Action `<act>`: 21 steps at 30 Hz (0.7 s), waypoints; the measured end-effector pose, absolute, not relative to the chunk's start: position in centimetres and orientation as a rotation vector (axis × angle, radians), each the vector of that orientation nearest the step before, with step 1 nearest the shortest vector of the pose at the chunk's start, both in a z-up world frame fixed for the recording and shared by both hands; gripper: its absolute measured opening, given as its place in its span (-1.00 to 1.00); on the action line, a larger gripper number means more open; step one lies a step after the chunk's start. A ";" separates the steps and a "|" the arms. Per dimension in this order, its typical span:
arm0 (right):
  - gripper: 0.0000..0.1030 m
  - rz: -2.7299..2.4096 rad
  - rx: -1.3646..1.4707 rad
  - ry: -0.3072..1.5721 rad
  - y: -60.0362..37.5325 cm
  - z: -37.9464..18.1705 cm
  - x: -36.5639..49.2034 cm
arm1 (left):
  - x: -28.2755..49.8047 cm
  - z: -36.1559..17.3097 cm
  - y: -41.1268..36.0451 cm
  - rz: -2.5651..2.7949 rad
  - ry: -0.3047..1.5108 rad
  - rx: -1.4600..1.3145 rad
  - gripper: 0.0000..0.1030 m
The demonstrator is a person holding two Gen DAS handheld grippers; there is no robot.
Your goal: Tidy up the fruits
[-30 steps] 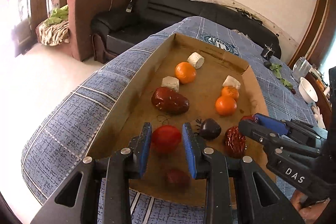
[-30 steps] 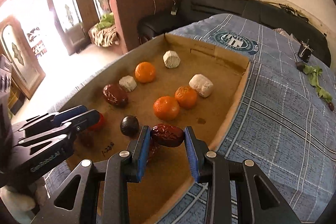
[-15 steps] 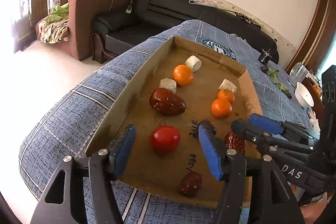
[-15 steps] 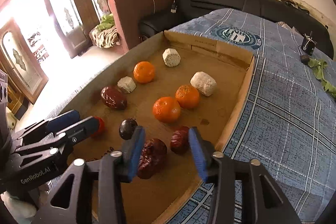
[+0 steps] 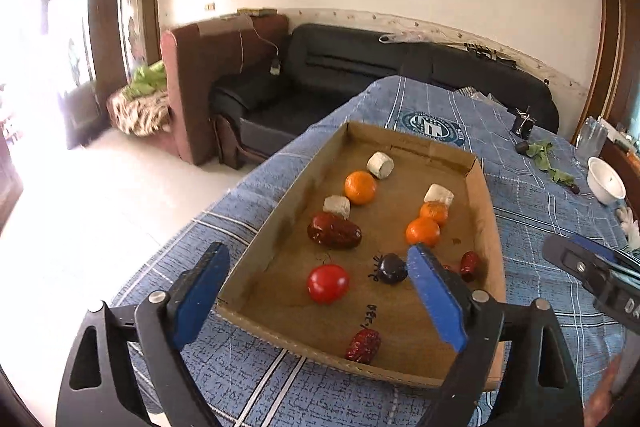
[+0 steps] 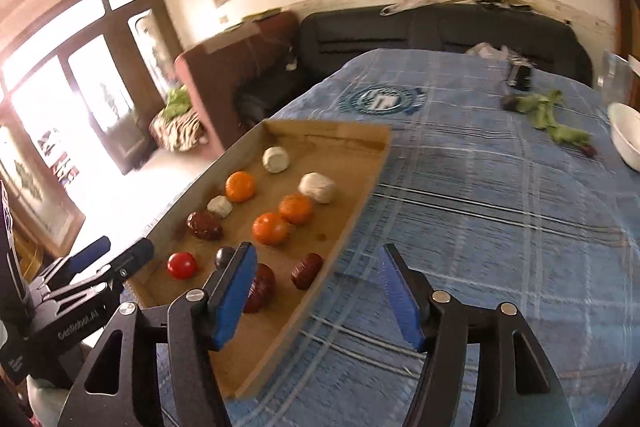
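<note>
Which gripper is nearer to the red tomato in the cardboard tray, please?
Left. The left gripper hangs open right around the red tomato; the right gripper is over the tray's far edge.

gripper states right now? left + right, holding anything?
Left gripper: open, jaws have just been opening, nothing held; red tomato sits free.
Right gripper: open, jaws have just been opening, empty.

A blue checked tablecloth (image 5: 532,203) bearing a round crest covers the table. On it lie a white ceramic bowl (image 5: 606,180), green leafy sprigs (image 6: 550,115), and a small black object (image 5: 524,125), perhaps a clip. Behind stands a black leather sofa (image 5: 360,67).
</note>
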State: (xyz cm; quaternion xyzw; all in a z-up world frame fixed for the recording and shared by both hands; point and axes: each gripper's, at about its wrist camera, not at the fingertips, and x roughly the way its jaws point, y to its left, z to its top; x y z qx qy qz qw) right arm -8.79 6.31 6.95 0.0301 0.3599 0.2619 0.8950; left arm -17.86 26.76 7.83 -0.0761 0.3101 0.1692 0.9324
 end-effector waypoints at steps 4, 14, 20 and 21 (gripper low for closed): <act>0.48 0.502 0.046 0.722 4.8 6.9 -10.5 | -18.3 8.6 25.4 0.351 0.617 -0.122 0.78; 0.53 0.483 0.029 0.692 3.4 6.8 -13.4 | -20.2 10.4 22.2 0.353 0.535 -0.049 0.82; 0.58 0.475 0.058 0.674 2.1 7.3 -14.3 | -21.9 11.9 20.5 0.361 0.443 -0.023 0.93; 0.59 0.471 0.062 0.671 1.9 7.4 -14.4 | -22.0 12.2 20.3 0.359 0.434 -0.021 0.93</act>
